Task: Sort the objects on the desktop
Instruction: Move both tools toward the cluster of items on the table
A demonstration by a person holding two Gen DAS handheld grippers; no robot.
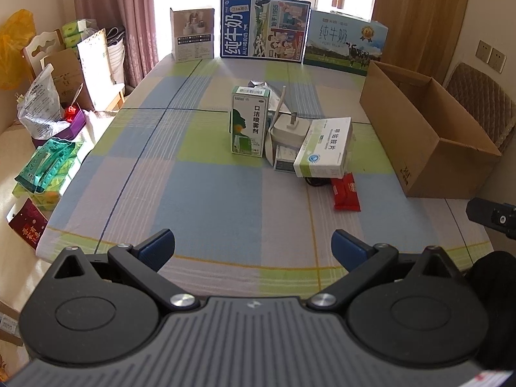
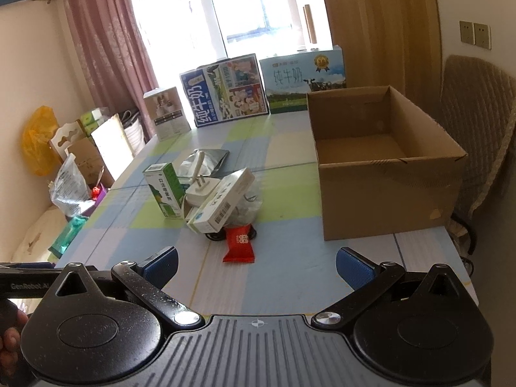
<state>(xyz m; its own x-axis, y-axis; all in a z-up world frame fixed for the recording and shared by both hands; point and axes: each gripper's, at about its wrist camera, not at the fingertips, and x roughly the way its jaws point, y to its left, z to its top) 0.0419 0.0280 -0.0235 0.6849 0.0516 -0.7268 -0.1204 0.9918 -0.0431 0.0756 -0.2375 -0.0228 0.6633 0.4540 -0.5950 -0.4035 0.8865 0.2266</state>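
A pile of small objects sits mid-table: an upright green-and-white spray box point(image 1: 247, 122) point(image 2: 165, 191), a white charger plug point(image 1: 288, 128) point(image 2: 202, 190), a tilted white-and-green medicine box point(image 1: 324, 148) point(image 2: 222, 206), a silver foil pouch point(image 1: 269, 92) point(image 2: 201, 161) behind them and a red snack packet point(image 1: 345, 192) point(image 2: 239, 245) in front. An open, empty cardboard box point(image 1: 425, 129) point(image 2: 383, 164) stands to the right. My left gripper point(image 1: 253, 248) and right gripper point(image 2: 256, 267) are both open and empty, near the table's front edge, well short of the pile.
Three large cartons point(image 1: 264, 27) point(image 2: 225, 90) stand along the table's far edge. Bags and boxes point(image 1: 48, 119) crowd the floor and bench on the left. A padded chair point(image 2: 480, 135) stands right of the table. The checked tablecloth point(image 1: 206, 193) covers the table.
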